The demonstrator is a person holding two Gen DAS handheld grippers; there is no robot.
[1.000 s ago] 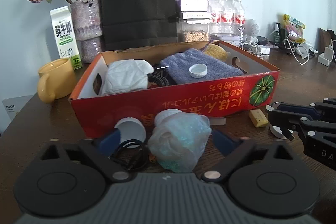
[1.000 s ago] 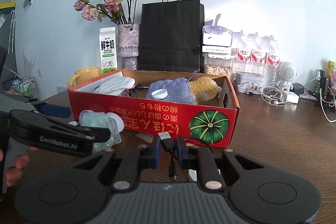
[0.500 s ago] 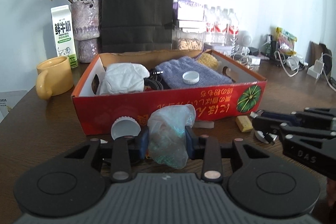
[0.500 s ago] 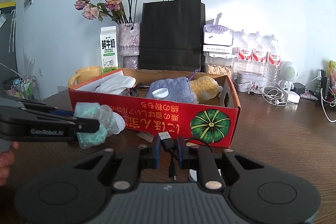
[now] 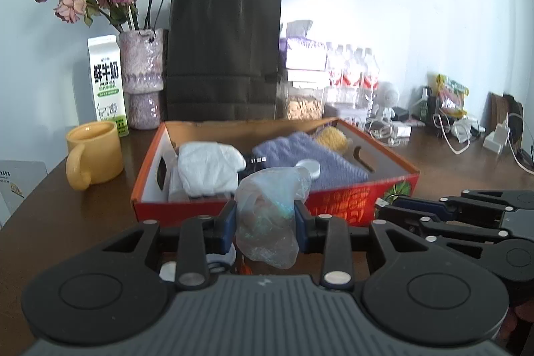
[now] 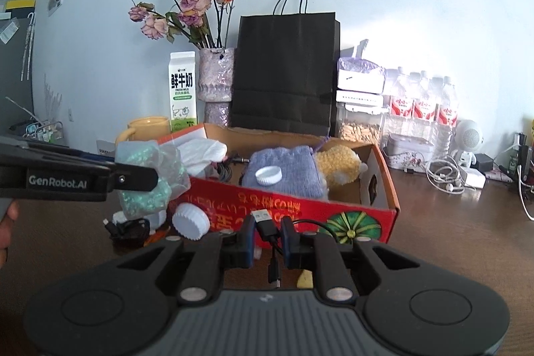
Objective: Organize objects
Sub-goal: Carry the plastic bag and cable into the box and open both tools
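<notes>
My left gripper is shut on a crumpled clear plastic bag with something greenish inside, held in the air in front of the red cardboard box. From the right wrist view the bag hangs at the left gripper's tip, level with the box's left front corner. My right gripper is shut on a black USB cable, low before the box front. The box holds a white cloth, a purple knit cloth, a white cap and a yellow plush.
On the table by the box lie a white lid, a black coiled cable and a yellow block. A yellow mug, milk carton, flower vase, black paper bag and water bottles stand behind.
My left gripper's jaws closed on the plastic bag and lifted it off the table to about the height of the box rim. The right gripper kept still with its cable.
</notes>
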